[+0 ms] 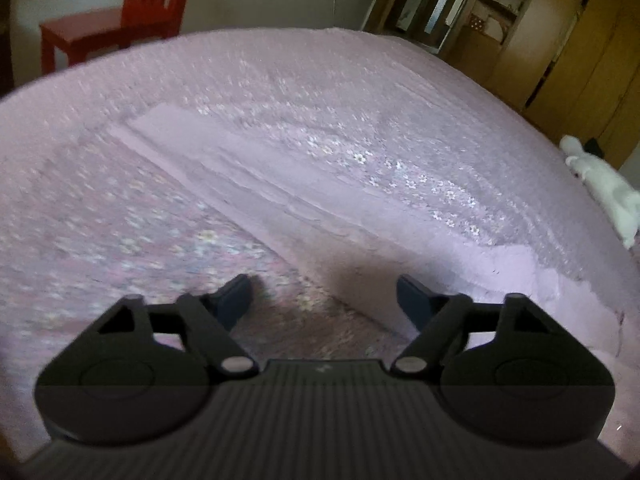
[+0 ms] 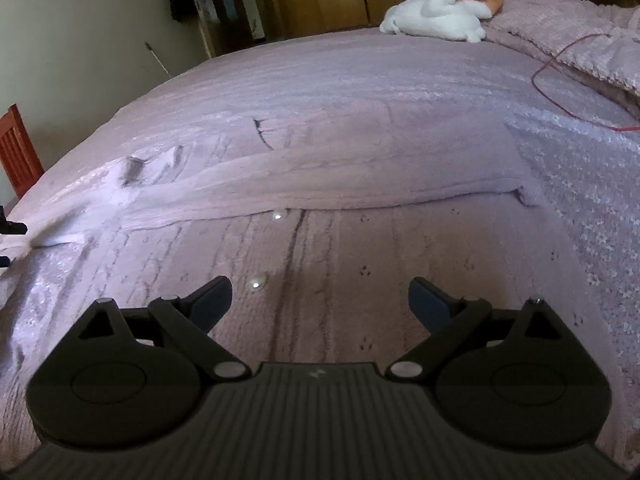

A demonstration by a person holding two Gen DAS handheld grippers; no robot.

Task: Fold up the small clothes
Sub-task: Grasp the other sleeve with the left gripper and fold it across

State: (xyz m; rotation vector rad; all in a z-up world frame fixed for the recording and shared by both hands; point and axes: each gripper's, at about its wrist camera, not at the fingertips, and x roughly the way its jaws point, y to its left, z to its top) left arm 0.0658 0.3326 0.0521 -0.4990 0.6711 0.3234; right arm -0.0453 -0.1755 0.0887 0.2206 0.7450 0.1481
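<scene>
A pale pink knitted cardigan [image 2: 360, 264] lies flat on the bed, with two shiny buttons [image 2: 258, 281] along its front. One sleeve [image 2: 320, 188] is folded across it and runs left to a cuff [image 2: 56, 237]. My right gripper [image 2: 320, 300] hovers open just above the cardigan's front, holding nothing. In the left wrist view the sleeve [image 1: 248, 176] shows as a smooth pink strip running diagonally. My left gripper [image 1: 326, 300] is open over its near end, empty. Its dark fingertips [image 2: 12, 227] show at the left edge of the right wrist view, beside the cuff.
The bed [image 1: 360, 80] has a lilac flowered cover. A white plush toy [image 2: 436, 16] lies at its far side, beside a crumpled blanket [image 2: 600, 40] and a red cord [image 2: 560, 80]. A red chair [image 1: 120, 20] stands past the bed, and wooden wardrobes [image 1: 580, 40] line the wall.
</scene>
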